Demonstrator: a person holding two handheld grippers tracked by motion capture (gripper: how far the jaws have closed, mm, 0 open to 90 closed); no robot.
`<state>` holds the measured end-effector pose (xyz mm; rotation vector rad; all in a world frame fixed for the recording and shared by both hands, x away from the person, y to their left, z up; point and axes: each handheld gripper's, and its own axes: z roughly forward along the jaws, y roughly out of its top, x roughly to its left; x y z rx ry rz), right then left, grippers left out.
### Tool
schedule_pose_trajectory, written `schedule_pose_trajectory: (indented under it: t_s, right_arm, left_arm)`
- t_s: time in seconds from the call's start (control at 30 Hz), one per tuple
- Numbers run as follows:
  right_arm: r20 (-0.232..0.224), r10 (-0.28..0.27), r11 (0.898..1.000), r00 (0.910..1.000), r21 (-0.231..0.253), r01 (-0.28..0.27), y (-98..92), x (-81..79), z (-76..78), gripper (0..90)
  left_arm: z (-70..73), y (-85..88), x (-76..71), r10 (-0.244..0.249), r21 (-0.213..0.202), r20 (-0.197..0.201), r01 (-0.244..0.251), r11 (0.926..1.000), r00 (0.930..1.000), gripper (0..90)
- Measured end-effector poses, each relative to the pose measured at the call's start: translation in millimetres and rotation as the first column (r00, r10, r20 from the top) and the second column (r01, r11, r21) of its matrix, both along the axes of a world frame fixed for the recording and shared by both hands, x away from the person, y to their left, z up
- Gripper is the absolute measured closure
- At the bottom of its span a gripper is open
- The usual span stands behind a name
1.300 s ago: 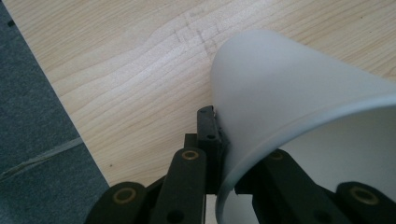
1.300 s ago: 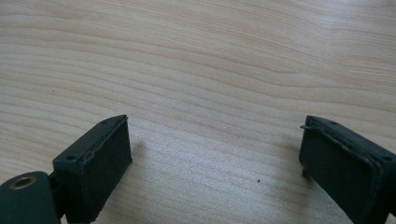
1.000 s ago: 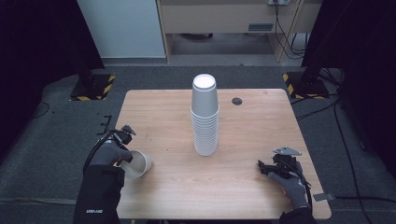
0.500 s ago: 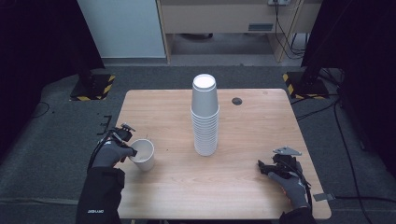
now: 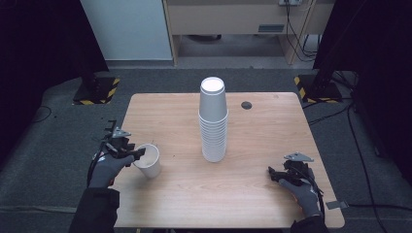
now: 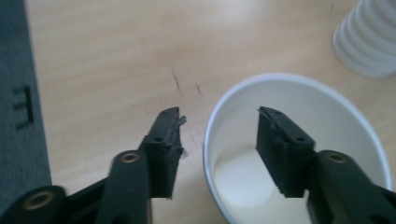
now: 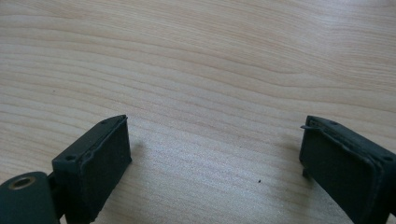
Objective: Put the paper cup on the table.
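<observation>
While my left tool (image 6: 219, 126) has just been opening, its jaws straddle the rim of the upright white cup (image 5: 148, 160) near the worktop's (image 5: 272, 131) left edge, pads clear of it. My right tool (image 7: 215, 158) rests spread wide on bare wood, well apart from the cup stack (image 5: 213, 121).

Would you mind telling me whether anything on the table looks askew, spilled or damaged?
Nothing looks spilled or tipped. The single paper cup stands upright near the table's left edge, and the cup stack stands straight. Only oddity: the left gripper's pad looks frayed at its tip, and its jaws, just opened, straddle the cup's rim.
</observation>
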<state>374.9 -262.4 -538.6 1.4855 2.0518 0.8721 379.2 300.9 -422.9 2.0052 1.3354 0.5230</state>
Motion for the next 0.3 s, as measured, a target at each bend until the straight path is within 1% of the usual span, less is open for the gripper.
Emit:
schedule_pose_trajectory:
  t_s: [0.03,0.07,0.1,0.13,0.2,0.23,0.27,0.3]
  right_arm:
    - [0.000,0.000,1.000,1.0000,0.000,0.000,0.0,0.0,0.0,9.1]
    - [0.000,0.000,1.000,1.0000,0.000,0.000,0.0,0.0,0.0,9.0]
    - [0.000,0.000,1.000,1.0000,0.000,0.000,0.0,0.1,0.0,9.0]
    - [0.000,0.001,1.000,1.0000,0.000,-0.001,0.0,0.0,0.0,9.0]
    - [0.000,0.001,1.000,1.0000,-0.002,-0.001,-0.1,0.1,0.0,8.9]
    - [0.000,-0.002,1.000,1.0000,0.000,0.002,0.2,0.0,0.0,8.9]
    - [0.000,0.000,1.000,1.0000,-0.002,0.000,0.0,0.1,0.0,8.8]
    - [-0.001,-0.001,1.000,1.0000,0.000,0.001,0.1,0.1,0.0,8.6]
  left_arm:
    - [0.2,1.3,-4.2,0.006,-0.019,0.045,-0.005,0.9998,0.9990,47.5]
    - [-0.3,2.8,-9.2,0.018,-0.039,0.096,-0.014,0.9991,0.9953,45.0]
    - [-0.6,4.0,-12.5,0.023,-0.048,0.120,-0.017,0.9987,0.9926,43.2]
    - [-1.4,5.6,-16.7,0.038,-0.068,0.162,-0.027,0.9973,0.9860,42.8]
    - [-3.9,9.9,-26.0,0.086,-0.135,0.240,-0.054,0.9893,0.9671,39.8]
    - [-5.6,11.5,-29.9,0.106,-0.157,0.266,-0.065,0.9854,0.9581,39.6]
    - [-6.7,12.7,-33.2,0.116,-0.162,0.294,-0.071,0.9842,0.9488,39.1]
    - [-9.0,14.7,-38.4,0.146,-0.179,0.339,-0.089,0.9798,0.9293,38.9]
